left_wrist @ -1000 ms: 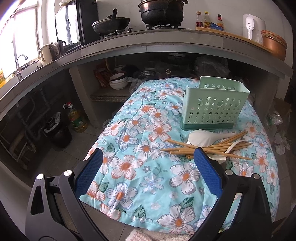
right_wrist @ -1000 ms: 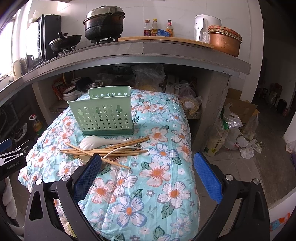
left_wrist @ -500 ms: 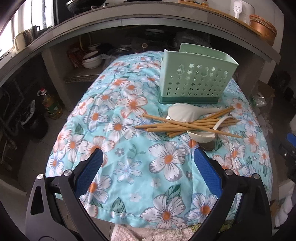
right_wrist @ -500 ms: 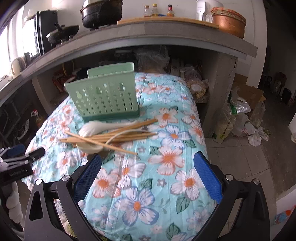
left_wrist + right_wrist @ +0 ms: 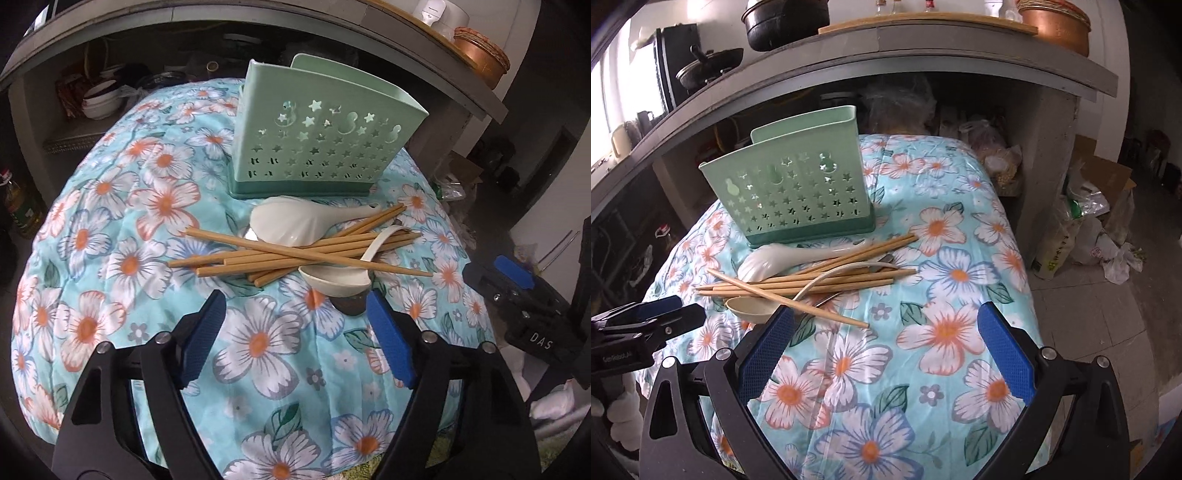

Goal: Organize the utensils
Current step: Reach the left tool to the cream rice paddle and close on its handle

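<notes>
A worktop covered by a blue floral cloth (image 5: pixel 159 199) carries a mint-green utensil holder (image 5: pixel 317 147), standing upright toward the far side, its front wall pierced with star and gourd shapes. Just in front of it, on the near side, lies a loose heap: a white rice paddle (image 5: pixel 295 223) next to the holder's base, a bundle of wooden chopsticks (image 5: pixel 288 254) lying crosswise from left to right, one of them slanting over the rest, and a cream ladle-type spoon (image 5: pixel 334 282) with its bowl at the near edge of the heap and its handle curving up across the sticks. Something dark and metallic peeks from under the spoon bowl; it cannot be identified. The left tongs (image 5: pixel 295 314) hang above the cloth just near of the heap, jaws closing yet still well apart, with only cloth between the blue pads. The right tongs (image 5: pixel 886 325) are spread wide and grip nothing, the left pad sitting in front of the near tip of the slanted chopstick; whether it touches cannot be told. Behind, a grey kitchen counter (image 5: pixel 923 55) holds pots.
</notes>
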`<state>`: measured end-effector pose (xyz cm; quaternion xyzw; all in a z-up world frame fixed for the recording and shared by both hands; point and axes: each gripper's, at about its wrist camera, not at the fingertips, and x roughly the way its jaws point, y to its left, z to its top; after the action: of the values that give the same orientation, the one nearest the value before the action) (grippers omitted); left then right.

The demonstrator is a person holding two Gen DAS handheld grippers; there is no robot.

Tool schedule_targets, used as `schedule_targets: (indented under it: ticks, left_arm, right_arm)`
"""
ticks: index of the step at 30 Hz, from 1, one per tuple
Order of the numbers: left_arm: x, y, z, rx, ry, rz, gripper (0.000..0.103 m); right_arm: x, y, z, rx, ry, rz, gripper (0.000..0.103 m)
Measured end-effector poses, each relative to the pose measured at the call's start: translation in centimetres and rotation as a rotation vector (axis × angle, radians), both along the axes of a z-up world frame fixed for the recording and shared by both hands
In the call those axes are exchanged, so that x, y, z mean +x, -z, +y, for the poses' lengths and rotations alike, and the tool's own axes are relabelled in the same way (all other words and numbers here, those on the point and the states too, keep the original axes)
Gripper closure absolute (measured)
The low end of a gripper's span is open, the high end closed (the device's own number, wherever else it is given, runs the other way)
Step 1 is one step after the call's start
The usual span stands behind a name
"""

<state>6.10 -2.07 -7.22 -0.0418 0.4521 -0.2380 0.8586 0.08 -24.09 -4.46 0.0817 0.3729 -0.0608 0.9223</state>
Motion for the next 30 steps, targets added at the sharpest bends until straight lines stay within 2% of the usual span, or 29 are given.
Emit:
schedule_targets:
  ticks: [5,7,11,16,19,21,23,26,30]
  left_arm:
    - [2.0,0.9,0.1,-0.109,0.012,0.120,0.047]
    - [3.0,1.3,0.1,-0.168,0.011,0.185,0.049]
    - [4.8,2.8,-0.3,-0.238,-0.001,0.326,0.055]
    - [6.1,5.5,-0.5,-0.320,-0.052,0.511,0.065]
    - [6.6,6.5,-0.2,-0.356,-0.100,0.572,0.072]
    - [6.6,6.6,-0.2,-0.345,-0.115,0.579,0.076]
    - [6.4,6.2,-0.3,-0.324,-0.111,0.565,0.090]
    - [6.0,5.4,-0.2,-0.260,-0.103,0.530,0.098]
    - [5.3,2.4,-0.2,-0.114,-0.095,0.374,0.099]
  right_arm:
    - [0.8,0.7,0.1,0.029,-0.018,0.022,0.006]
    - [1.1,1.0,0.1,0.040,-0.018,0.031,0.006]
    - [1.4,1.5,-0.3,0.058,-0.007,0.040,0.006]
    - [1.2,1.7,-1.4,0.081,0.022,0.039,0.006]
    - [0.8,1.9,-2.0,0.093,0.041,0.038,0.006]
    - [0.6,2.0,-2.3,0.102,0.050,0.040,0.006]
    - [0.4,2.0,-2.5,0.108,0.058,0.038,0.006]
    - [-0.1,1.8,-2.8,0.109,0.063,0.028,0.006]
    - [-0.6,1.7,-2.7,0.107,0.062,0.015,0.006]
